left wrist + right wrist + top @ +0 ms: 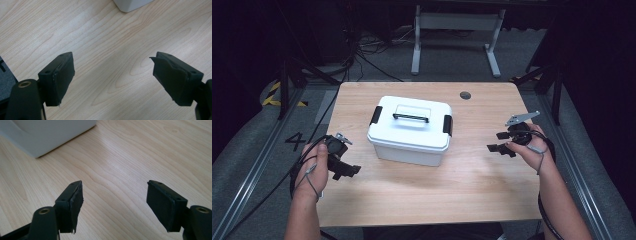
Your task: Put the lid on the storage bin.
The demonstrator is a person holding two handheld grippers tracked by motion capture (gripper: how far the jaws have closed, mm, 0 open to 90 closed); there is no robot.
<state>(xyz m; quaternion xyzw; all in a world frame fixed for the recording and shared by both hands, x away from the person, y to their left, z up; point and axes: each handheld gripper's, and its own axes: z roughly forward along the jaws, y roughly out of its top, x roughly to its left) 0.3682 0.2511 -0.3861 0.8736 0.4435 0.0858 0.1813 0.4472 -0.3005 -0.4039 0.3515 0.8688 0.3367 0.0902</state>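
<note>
A pale wood-grain table (472, 185) with rounded corners is standing on grey carpet in a dark room, its laminate smooth and lightly glossy. Nearest, the left gripper (346, 167) and the right gripper (501, 142) are hovering at either side, each showing blocky black jaws spread wide apart over bare wood, holding nothing. Between them, at the table's middle, a white plastic box (409, 131) is sitting closed, rectangular with softened edges, a black handle (410, 118) lying flat on its lid and black latches at both ends. Farther back, a white metal frame (455, 35) is standing among cables.
</note>
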